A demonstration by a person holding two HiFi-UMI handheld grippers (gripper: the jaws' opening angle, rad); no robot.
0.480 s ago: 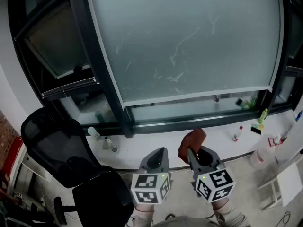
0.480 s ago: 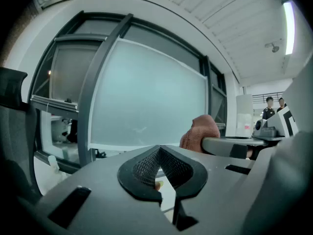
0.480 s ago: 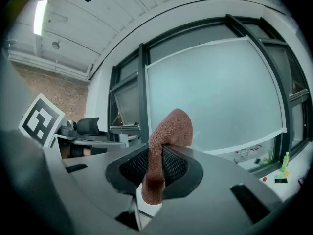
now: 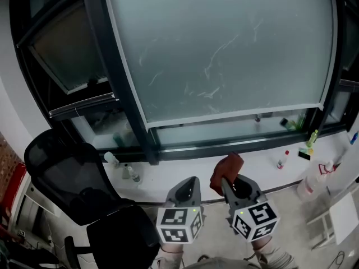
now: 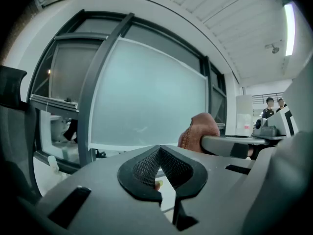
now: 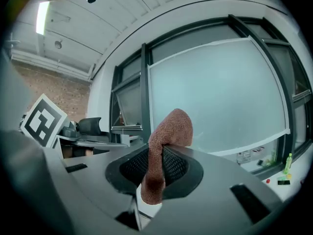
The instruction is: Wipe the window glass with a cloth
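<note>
A large frosted window pane [image 4: 224, 49] with faint smear marks fills the upper part of the head view, set in a dark frame [image 4: 115, 77]. My right gripper [image 4: 225, 181] is shut on a reddish-brown cloth [image 4: 227, 168], which sticks up past its tip, well below the glass. In the right gripper view the cloth [image 6: 164, 148] hangs pinched between the jaws. My left gripper [image 4: 190, 182] is beside it on the left, shut with nothing in it. The left gripper view shows the cloth [image 5: 199, 131] off to the right.
A white sill [image 4: 185, 170] under the window carries small bottles [image 4: 130, 172] at left, and a red-capped bottle [image 4: 281, 158] and a green bottle [image 4: 310, 137] at right. A black mesh office chair [image 4: 78, 184] stands at lower left. A white spray bottle [image 4: 314, 181] sits at right.
Almost nothing differs; both grippers and the cloth have held their places, with only a slight shift of the view.
</note>
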